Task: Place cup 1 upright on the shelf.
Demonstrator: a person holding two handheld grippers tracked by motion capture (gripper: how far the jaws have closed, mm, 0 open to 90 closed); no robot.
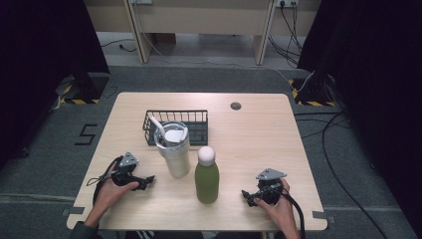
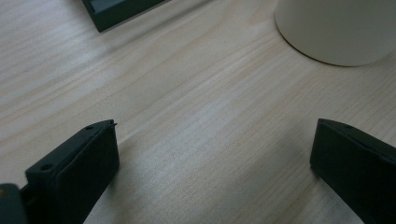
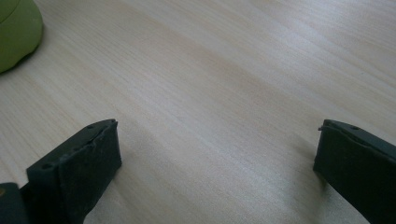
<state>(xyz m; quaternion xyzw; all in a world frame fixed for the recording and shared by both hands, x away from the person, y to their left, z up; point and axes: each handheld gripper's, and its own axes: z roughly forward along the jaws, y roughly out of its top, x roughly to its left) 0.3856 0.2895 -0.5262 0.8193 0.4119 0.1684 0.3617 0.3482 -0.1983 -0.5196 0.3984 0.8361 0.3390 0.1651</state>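
A green bottle (image 1: 206, 180) with a white cap stands upright near the middle front of the wooden table (image 1: 259, 144). Just behind and left of it stands a cream tumbler (image 1: 173, 149) with a clear lid. My left gripper (image 1: 148, 179) rests low on the table, left of the tumbler, jaws open and empty; the tumbler's base (image 2: 338, 28) shows at the upper right of the left gripper view. My right gripper (image 1: 246, 195) lies right of the bottle, jaws open and empty; the bottle's green base (image 3: 16, 30) sits at the upper left of the right gripper view.
A black wire basket (image 1: 196, 124) stands behind the tumbler, and its corner (image 2: 119, 11) shows in the left gripper view. A round cable port (image 1: 236, 105) sits near the table's back edge. Bare wood stretches across the right half. Cables lie on the floor around the table.
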